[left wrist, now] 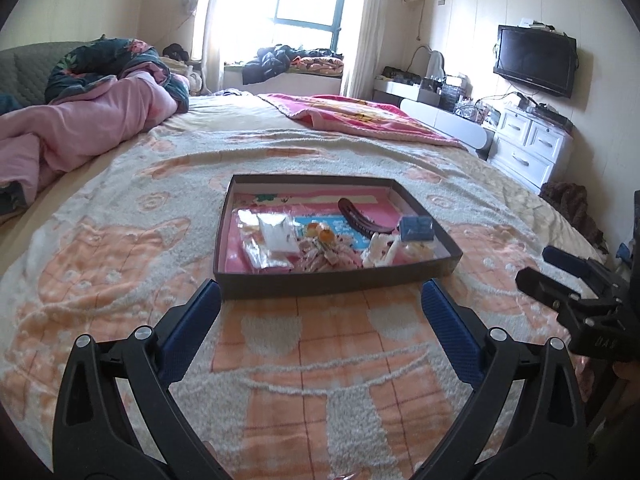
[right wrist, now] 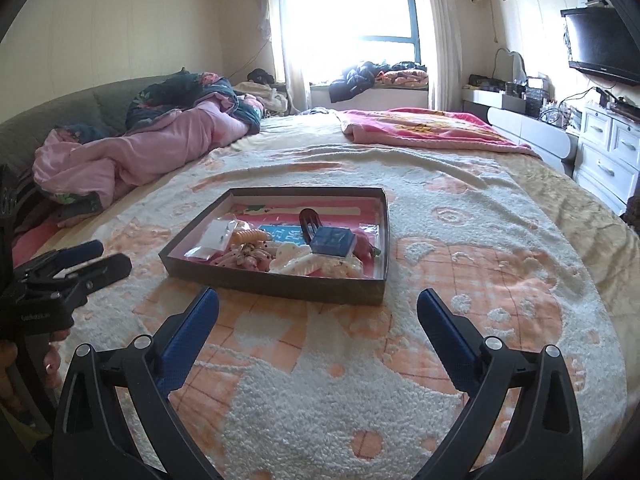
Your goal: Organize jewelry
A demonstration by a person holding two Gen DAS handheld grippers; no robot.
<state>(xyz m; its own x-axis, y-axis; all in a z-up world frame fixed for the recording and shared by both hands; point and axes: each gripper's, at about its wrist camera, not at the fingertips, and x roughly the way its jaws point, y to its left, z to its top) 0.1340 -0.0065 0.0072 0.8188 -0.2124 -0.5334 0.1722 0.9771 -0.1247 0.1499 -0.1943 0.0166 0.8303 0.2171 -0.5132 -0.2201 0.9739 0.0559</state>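
A shallow dark box (left wrist: 320, 282) (right wrist: 280, 282) lies on the bed. It holds a small blue case (left wrist: 417, 229) (right wrist: 333, 241), a dark brown hair clip (left wrist: 358, 216) (right wrist: 310, 221), clear plastic packets (left wrist: 276, 236) (right wrist: 218, 236), white hair clips (left wrist: 380, 251) (right wrist: 298, 260) and pink and orange pieces (left wrist: 322, 236) (right wrist: 250, 236). My left gripper (left wrist: 320, 300) is open and empty, just in front of the box. My right gripper (right wrist: 318, 308) is open and empty, in front of the box's near right corner. Each gripper shows at the edge of the other's view: the right one (left wrist: 540, 266), the left one (right wrist: 106, 254).
The bed has a fuzzy cream and orange blanket (left wrist: 312, 380) (right wrist: 360, 400). A pink quilt (left wrist: 88, 124) is heaped at the left, a pink blanket (left wrist: 360, 116) at the far end. White drawers (left wrist: 528, 152) and a wall television (left wrist: 536, 60) stand on the right.
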